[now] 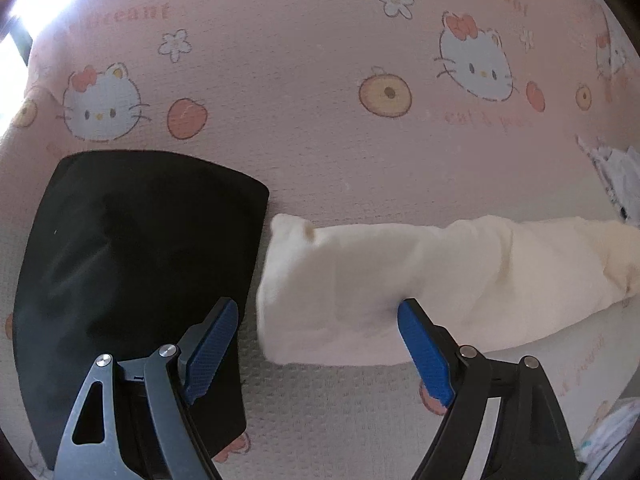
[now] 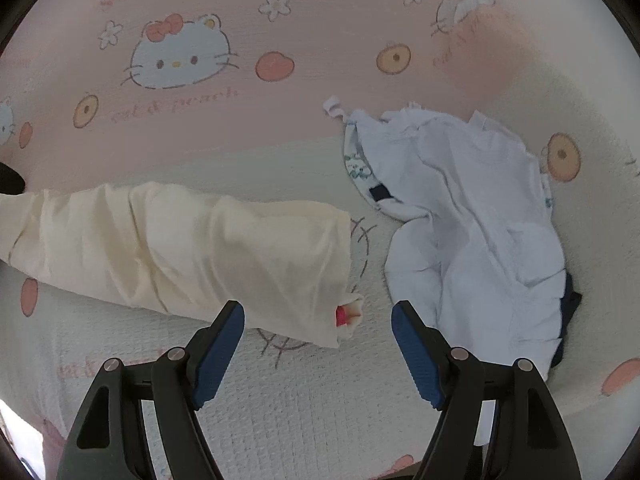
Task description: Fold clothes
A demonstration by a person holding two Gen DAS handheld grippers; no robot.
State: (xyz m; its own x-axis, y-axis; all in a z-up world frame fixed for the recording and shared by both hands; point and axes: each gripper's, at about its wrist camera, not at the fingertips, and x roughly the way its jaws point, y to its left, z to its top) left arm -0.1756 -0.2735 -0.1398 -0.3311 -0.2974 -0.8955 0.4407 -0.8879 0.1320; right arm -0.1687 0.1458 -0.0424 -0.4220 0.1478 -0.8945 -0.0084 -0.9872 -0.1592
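Observation:
A cream garment [image 1: 400, 280] lies folded into a long narrow strip across the pink cartoon-cat bedspread [image 1: 304, 80]. My left gripper [image 1: 316, 308] stands open over the strip's left end, its blue pads [image 1: 424, 356] apart and empty. In the right wrist view the same cream garment [image 2: 180, 248] ends just left of centre, with a red tag showing at its corner. My right gripper [image 2: 318, 314] hangs open above that end, holding nothing. A crumpled white garment [image 2: 472, 216] lies to the right of it.
A folded black garment [image 1: 136, 272] lies flat to the left of the cream strip, partly under my left gripper's left finger. Bright light comes in at the upper left of the left wrist view. The bedspread [image 2: 304, 400] runs on toward the near edge.

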